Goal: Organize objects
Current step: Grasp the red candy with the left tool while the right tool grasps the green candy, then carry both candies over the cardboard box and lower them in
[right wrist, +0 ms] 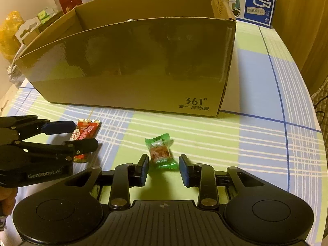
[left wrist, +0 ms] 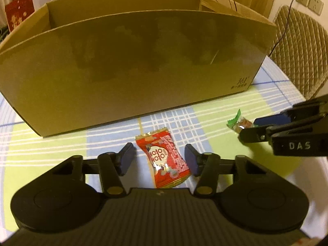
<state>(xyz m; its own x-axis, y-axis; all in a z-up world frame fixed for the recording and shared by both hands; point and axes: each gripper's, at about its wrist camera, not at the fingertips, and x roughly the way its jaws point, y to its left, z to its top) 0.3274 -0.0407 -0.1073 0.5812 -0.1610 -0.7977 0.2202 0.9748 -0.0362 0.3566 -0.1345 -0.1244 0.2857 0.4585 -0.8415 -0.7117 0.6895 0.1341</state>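
A red candy packet point(left wrist: 164, 158) lies on the checked tablecloth between the open fingers of my left gripper point(left wrist: 160, 160); the fingers stand on either side without touching it. It also shows in the right wrist view point(right wrist: 85, 133), partly hidden by the left gripper point(right wrist: 82, 134). A green candy point(right wrist: 162, 153) lies between the open fingers of my right gripper point(right wrist: 164, 169), with gaps on both sides. In the left wrist view the green candy point(left wrist: 238, 123) sits at the tips of the right gripper point(left wrist: 251, 128). An open cardboard box point(left wrist: 131, 69) stands just behind both candies.
The cardboard box point(right wrist: 131, 65) fills the far side of the table. Books and cartons point(right wrist: 258, 0) stand behind it, and a yellow bag point(right wrist: 10, 32) at the far left. A padded chair point(left wrist: 301, 47) stands at the table's right edge.
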